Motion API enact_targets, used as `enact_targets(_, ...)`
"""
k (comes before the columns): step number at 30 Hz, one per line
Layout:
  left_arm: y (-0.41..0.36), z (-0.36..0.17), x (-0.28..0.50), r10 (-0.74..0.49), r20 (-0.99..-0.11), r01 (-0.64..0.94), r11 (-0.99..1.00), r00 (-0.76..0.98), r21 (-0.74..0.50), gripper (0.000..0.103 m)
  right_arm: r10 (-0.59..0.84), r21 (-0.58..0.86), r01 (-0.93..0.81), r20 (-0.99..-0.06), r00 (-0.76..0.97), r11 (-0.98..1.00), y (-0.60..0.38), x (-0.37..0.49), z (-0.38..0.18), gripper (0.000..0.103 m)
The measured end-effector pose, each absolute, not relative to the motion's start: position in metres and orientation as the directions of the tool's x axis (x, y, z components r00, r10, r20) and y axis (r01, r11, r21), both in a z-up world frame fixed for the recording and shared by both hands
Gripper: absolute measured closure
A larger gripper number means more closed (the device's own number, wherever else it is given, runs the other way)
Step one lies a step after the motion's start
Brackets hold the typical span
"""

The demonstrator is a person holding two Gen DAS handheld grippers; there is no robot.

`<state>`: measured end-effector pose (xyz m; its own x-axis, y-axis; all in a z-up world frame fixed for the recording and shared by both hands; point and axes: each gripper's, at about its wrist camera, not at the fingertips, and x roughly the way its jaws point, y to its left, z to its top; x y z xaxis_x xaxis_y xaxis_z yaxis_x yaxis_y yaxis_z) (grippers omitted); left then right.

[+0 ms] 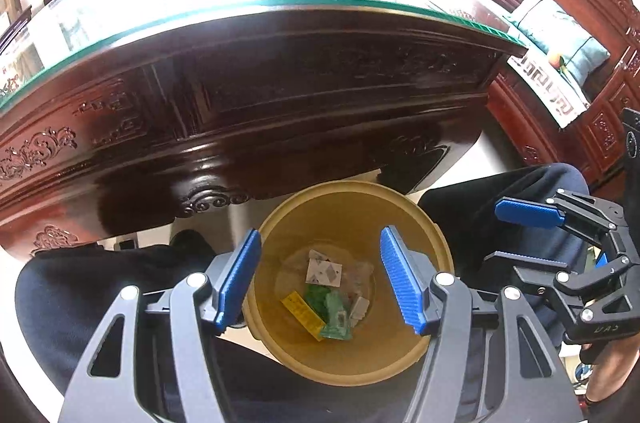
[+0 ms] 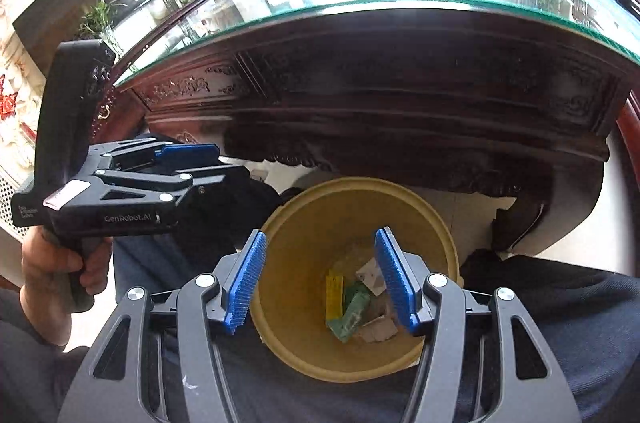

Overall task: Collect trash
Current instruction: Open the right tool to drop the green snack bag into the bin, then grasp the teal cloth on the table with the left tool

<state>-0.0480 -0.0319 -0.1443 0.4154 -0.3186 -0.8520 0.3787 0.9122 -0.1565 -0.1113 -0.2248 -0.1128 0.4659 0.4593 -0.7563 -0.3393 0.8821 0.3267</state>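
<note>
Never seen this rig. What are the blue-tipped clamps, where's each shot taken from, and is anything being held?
No robot here: a person holds a hand-operated two-finger gripper in each hand, and each gripper carries a fisheye camera that looks along its fingers. One picture is from the left gripper, the other from the right gripper; each also shows the other gripper off to the side. Both point down into a yellow bin that stands on the floor between the person's knees, in front of a carved wooden table with a glass top. In the bin lie scraps: a white card, a yellow strip and a green wrapper. Both grippers are open, with nothing between the fingers.
</note>
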Motion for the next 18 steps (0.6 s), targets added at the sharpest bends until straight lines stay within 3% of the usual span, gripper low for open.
enact_targets(7, -0.029, -0.119, -0.030, -0.325, -0.816, 0.370, 0.917, 0.478, -0.148, 0.039, 0.470, 0.324, -0.345, -0.688, 0.553, 0.881, -0.229, -0.094, -0.093, 0.039)
enact_targets(13, -0.025, -0.072, 0.000, -0.304, -0.737, 0.338, 0.935, 0.604, -0.109, 0.028, 0.465, 0.279, -0.375, -0.612, 0.639, 0.884, -0.227, -0.067, -0.059, 0.028)
enact_targets(16, -0.023, -0.048, 0.015, -0.286, -0.687, 0.314, 0.945, 0.668, -0.088, 0.019, 0.453, 0.244, -0.385, -0.563, 0.691, 0.890, -0.225, -0.055, -0.039, 0.022)
enact_targets(18, -0.024, -0.035, 0.024, -0.270, -0.660, 0.302, 0.951, 0.701, -0.068, 0.006, 0.443, 0.222, -0.385, -0.523, 0.728, 0.896, -0.225, -0.047, -0.027, 0.016)
